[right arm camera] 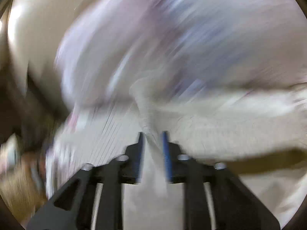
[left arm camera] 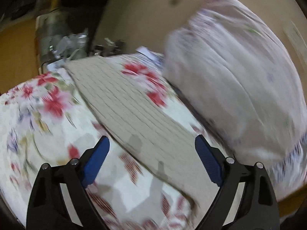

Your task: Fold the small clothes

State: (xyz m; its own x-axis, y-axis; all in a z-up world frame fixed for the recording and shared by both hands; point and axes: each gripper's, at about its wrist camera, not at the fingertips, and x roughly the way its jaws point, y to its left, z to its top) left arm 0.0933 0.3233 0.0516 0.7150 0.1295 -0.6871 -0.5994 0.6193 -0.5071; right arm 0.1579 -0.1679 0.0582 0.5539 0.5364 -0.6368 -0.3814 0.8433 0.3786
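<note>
A beige ribbed garment [left arm camera: 134, 113] lies stretched diagonally over a white floral bedspread [left arm camera: 38, 115]. My left gripper [left arm camera: 152, 145] is open just above the near end of the garment, its blue pads wide apart and empty. In the right wrist view, which is heavily blurred, my right gripper [right arm camera: 152, 134] is shut on a bunched fold of the same beige ribbed garment [right arm camera: 119, 128], which spreads away to the left and right of the fingers.
A pale lilac pillow [left arm camera: 239, 76] with a small flower print lies at the right of the garment; it fills the top of the right wrist view [right arm camera: 172, 38]. Metal and plastic clutter [left arm camera: 63, 38] stands beyond the bed at the far left, by a beige wall [left arm camera: 144, 9].
</note>
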